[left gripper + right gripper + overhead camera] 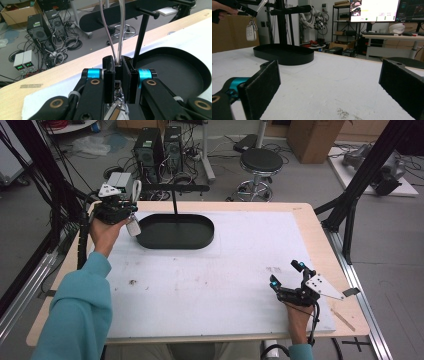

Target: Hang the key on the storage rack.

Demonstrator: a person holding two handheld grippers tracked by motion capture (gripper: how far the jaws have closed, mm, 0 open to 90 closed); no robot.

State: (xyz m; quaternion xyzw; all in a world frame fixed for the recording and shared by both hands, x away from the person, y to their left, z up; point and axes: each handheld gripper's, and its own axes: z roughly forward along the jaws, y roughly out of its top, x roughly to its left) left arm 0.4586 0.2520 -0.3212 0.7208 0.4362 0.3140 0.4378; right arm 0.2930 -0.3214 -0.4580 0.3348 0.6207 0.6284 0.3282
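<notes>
Key fob lifted by its loop beside the stand, not yet hung.

The left gripper [131, 202] is raised just left of the black tray stand [176, 231], its jaws pressed together on the clear loop [115, 32] of a white key fob [133, 226]; the loop's two strands rise out from between the pads toward the stand's crossbar [130, 11], while the fob itself dangles below the jaws, clear of the table, just outside the stand's left rim. Judging from this, the pick-up is done and what remains is getting the loop over one of the crossbar's pegs [147, 13], which sit just above and beyond the jaws. Far to the right of the stand, the right gripper [286, 275] rests low on the white mat [240, 270], jaws spread wide and holding nothing.
</notes>
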